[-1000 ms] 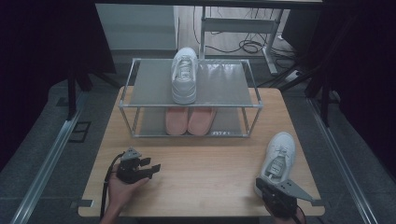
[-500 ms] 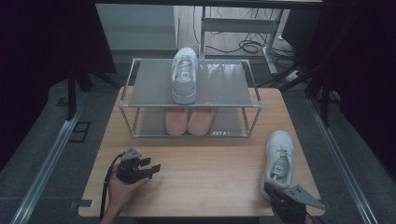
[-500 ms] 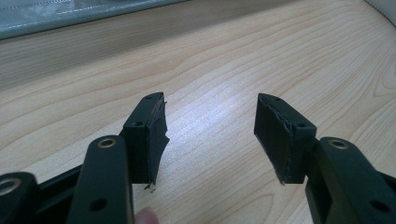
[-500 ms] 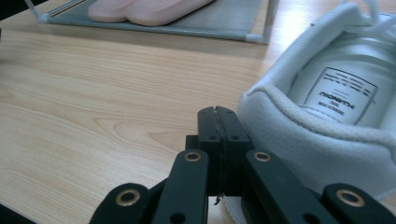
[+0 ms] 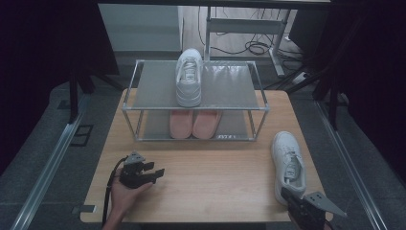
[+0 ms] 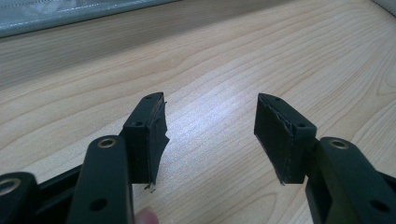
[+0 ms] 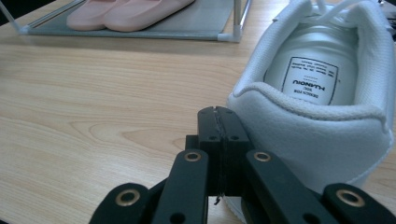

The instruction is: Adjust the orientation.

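Jaws of the right gripper [image 7: 219,140] are pressed together with nothing between them, just behind the heel of the white shoe [image 5: 288,163] — that shoe lies on the bench [image 5: 215,177] at its right side, toe toward the rack [image 5: 143,91]. A second white shoe [image 5: 188,76] sits on the rack's top shelf, pink slippers [image 5: 194,123] on the lower one. The left gripper [image 6: 210,135] rests low over bare bench, jaws wide apart — empty.
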`<state>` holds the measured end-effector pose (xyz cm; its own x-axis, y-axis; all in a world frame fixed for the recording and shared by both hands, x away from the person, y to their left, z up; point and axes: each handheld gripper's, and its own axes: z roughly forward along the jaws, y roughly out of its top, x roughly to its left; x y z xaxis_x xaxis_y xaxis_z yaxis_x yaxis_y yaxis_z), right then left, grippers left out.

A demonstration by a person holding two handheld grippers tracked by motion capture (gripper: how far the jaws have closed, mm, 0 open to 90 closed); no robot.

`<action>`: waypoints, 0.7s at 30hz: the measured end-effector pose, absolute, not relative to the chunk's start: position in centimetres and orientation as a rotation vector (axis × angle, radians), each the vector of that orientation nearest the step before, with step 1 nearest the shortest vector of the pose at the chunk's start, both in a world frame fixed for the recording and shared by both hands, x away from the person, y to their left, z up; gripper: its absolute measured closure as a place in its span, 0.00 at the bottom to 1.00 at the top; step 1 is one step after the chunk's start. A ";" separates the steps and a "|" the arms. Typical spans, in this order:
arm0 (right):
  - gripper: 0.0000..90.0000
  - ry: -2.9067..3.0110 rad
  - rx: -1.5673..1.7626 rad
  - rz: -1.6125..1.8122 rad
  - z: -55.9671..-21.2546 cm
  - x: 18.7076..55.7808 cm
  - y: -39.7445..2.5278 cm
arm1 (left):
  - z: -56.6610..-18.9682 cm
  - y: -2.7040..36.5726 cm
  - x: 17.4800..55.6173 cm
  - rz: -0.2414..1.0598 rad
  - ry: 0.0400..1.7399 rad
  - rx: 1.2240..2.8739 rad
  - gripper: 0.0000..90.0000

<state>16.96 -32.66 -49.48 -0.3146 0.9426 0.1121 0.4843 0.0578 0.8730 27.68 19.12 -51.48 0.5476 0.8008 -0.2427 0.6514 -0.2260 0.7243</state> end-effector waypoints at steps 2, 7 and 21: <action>1.00 1.837 1.427 1.195 -49.5 17.0 -32.9 | -51.5 19.1 27.7 0.230 1.175 1.956 0.49; 1.00 1.825 1.439 1.198 -49.5 17.0 -33.5 | -51.5 19.2 27.7 0.229 1.177 1.963 0.49; 1.00 1.780 1.484 1.199 -49.6 17.1 -35.3 | -51.6 19.3 27.8 0.226 1.185 1.959 0.49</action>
